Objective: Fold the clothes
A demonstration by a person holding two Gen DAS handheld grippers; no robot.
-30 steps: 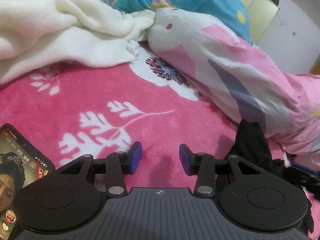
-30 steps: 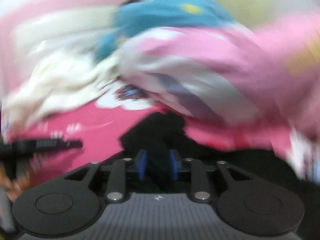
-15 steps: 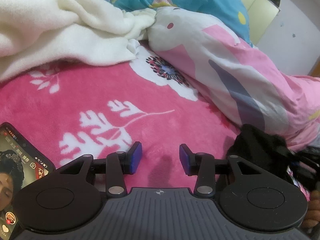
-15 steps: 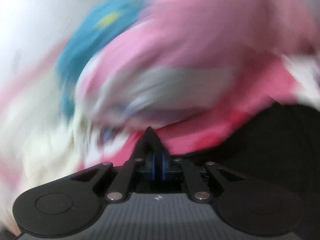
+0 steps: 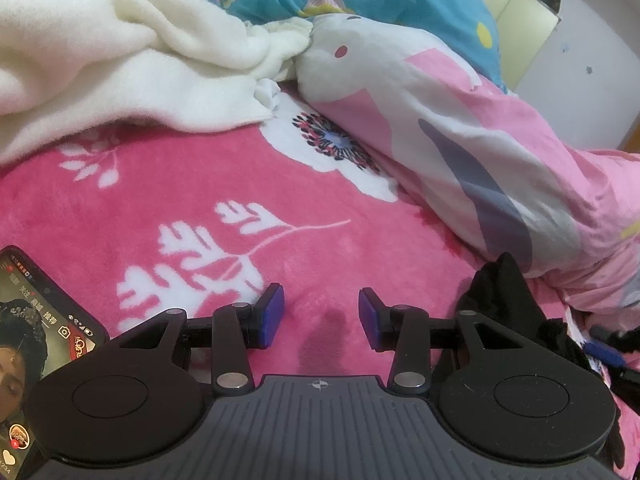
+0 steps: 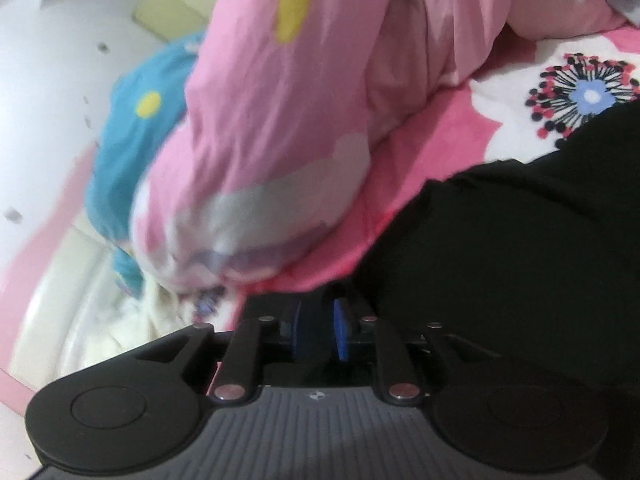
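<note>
The left gripper (image 5: 321, 318) hovers low over the pink floral blanket (image 5: 208, 200) on the bed, its blue pads (image 5: 272, 314) standing well apart with only bare blanket between them; it holds nothing. A phone (image 5: 36, 328) with a lit screen lies on the blanket at the lower left, partly hidden behind the gripper's body; a cream fleece throw (image 5: 120, 52) is bunched at the far left, and a pink, white and grey duvet (image 5: 460, 128) runs along the right, with a blue patterned pillow (image 5: 400, 0) beyond it. The black garment (image 5: 508, 300) sits crumpled on the blanket at the lower right, just beside the duvet's edge.

In the right wrist view the scene is tilted and slightly blurred; the right gripper (image 6: 318, 330) has its jaws narrowly apart, having just been opening; something dark fills the gap, but whether the pads press on cloth I cannot tell. The black garment (image 6: 520, 280) spreads across the right side, right up against the gripper's front; the duvet (image 6: 300, 100) looms above.
</note>
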